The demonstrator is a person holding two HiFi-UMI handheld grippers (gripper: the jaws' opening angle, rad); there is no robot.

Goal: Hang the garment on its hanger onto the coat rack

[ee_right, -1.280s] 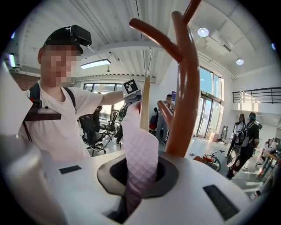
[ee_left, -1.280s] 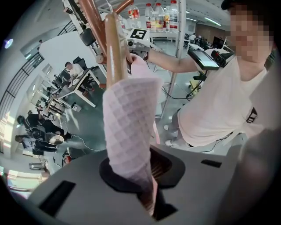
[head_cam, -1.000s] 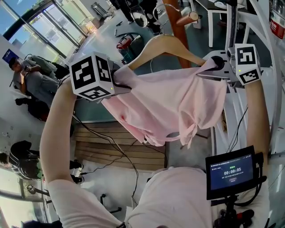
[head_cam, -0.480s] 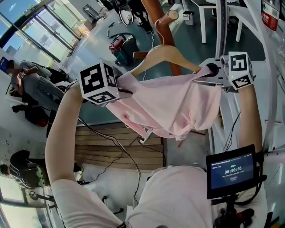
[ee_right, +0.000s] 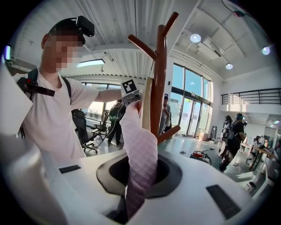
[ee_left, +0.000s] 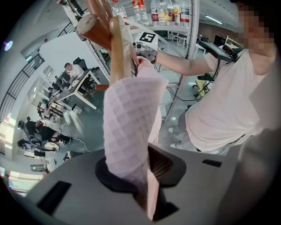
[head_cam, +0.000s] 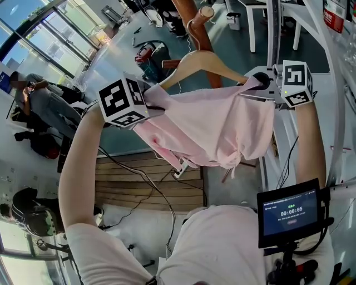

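A pink garment (head_cam: 211,128) hangs on a wooden hanger (head_cam: 203,58), held up in the air. My left gripper (head_cam: 151,100) is shut on the garment's left shoulder, where the waffle-textured cloth (ee_left: 129,132) runs into the jaws. My right gripper (head_cam: 257,83) is shut on the right shoulder, the cloth (ee_right: 139,167) pinched the same way. The brown wooden coat rack (ee_right: 159,79) rises just behind the hanger, with pegs branching upward; the coat rack's peg end (head_cam: 200,14) shows above the hanger. The hanger's hook is not clearly visible.
A white metal shelf frame (head_cam: 278,33) stands to the right, with bottles (ee_left: 169,9) on top. A small screen (head_cam: 286,214) is mounted at chest height. Cables lie on a wooden floor panel (head_cam: 144,183). People sit at desks (ee_left: 66,88) farther off.
Both grippers have carried the garment and hanger up and closer to the coat rack. In the right gripper view the rack now appears farther back and whole, with its pegs visible.
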